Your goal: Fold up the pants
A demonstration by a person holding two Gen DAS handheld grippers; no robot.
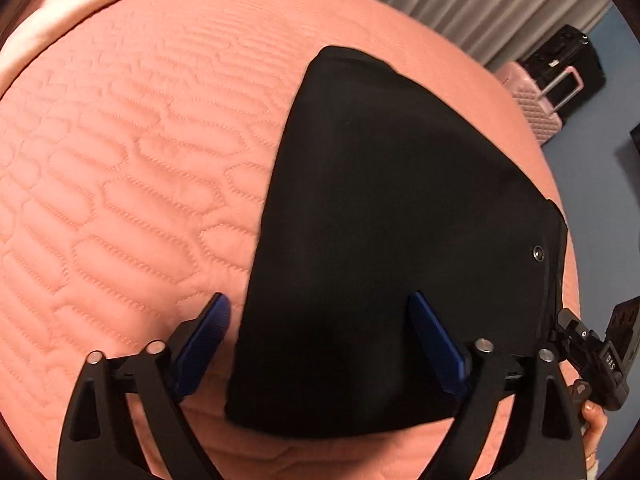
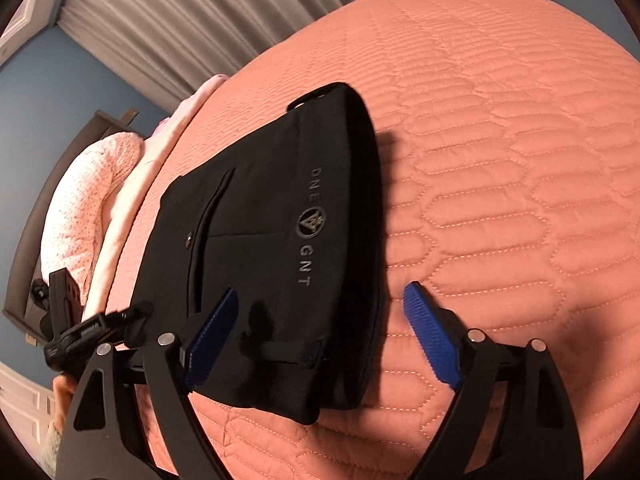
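Closest to my left lens are the black arms and ribbed blue pads of the left gripper (image 1: 320, 344), spread wide with nothing between them; they hover over the near end of the black, smooth-woven pants (image 1: 392, 240), already folded into a compact stack lying flat on the salmon-pink quilted bedspread (image 1: 120, 184). My right gripper (image 2: 320, 332) is spread just as wide and pinches nothing, with its left pad over the cloth and its right pad over bare quilt. From here I judge the main risk to be disturbing a fold that looks nearly finished: if I lower either open pad carelessly, the ribbed face could drag the top layer and skew the stack, and the loose belt loop (image 2: 288, 350) near my right gripper's left pad could snag on it. The soft quilt may also give under pressure and let the layers slide. Much is hard to read: the black fabric swallows its own creases, so I cannot count the layers or tell whether the edges beneath line up. A small metal stud (image 1: 537, 255) and the grey printed logo (image 2: 312, 226) are the only clear marks. The stack's far side is foreshortened by the lens, and the pink and black suitcases (image 1: 552, 92) beyond the bed are partly cut off.
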